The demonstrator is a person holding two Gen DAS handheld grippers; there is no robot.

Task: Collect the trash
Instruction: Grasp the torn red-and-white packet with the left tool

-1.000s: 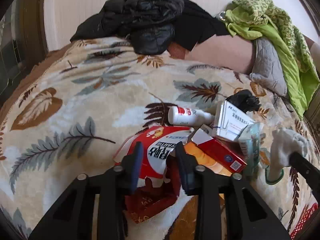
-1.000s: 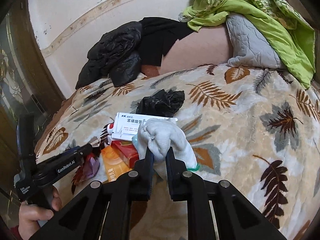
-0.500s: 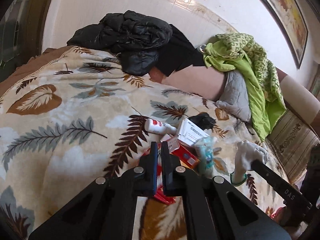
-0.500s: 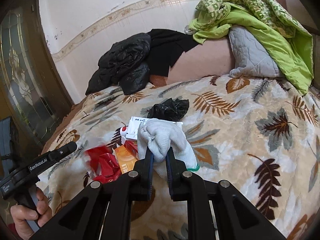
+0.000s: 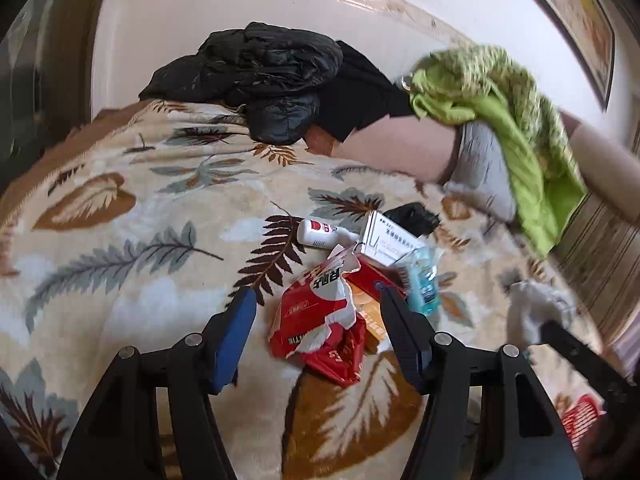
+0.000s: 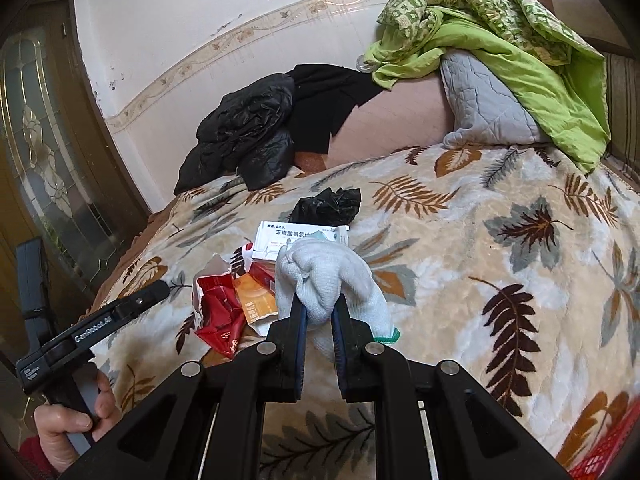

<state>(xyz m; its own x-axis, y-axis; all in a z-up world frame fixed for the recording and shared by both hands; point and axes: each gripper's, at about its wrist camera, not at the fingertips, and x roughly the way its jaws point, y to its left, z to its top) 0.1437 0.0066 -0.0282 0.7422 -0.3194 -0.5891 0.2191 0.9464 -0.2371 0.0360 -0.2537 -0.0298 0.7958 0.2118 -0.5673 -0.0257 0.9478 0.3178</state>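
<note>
A torn red-and-white wrapper (image 5: 320, 320) lies on the leaf-patterned blanket (image 5: 140, 272), between the fingers of my left gripper (image 5: 316, 296). Its jaws are opening and the pads stand clear of the wrapper. Behind it sit a red box (image 5: 372, 280), an orange packet (image 5: 372, 320), a white bottle (image 5: 320, 234), a white medicine box (image 5: 390, 240), a blue-green packet (image 5: 422, 280) and a crumpled black bag (image 5: 412, 218). My right gripper (image 6: 319, 304) is shut on a white knitted glove (image 6: 324, 272) with a green cuff, held above the blanket (image 6: 500, 280) near the red wrapper (image 6: 218, 312).
Black jackets (image 6: 248, 128), a green quilt (image 6: 500, 32) and a grey pillow (image 6: 484, 108) are piled against the far wall. A glazed door (image 6: 44, 160) stands at the left. A red basket (image 6: 608, 452) shows at the lower right. A hand (image 6: 68, 424) grips the left gripper's handle.
My left gripper closed on the red wrapper and lifted it, then opened; the wrapper now lies on the blanket. Both grippers drew back from the pile. The right one kept its hold on the glove.
</note>
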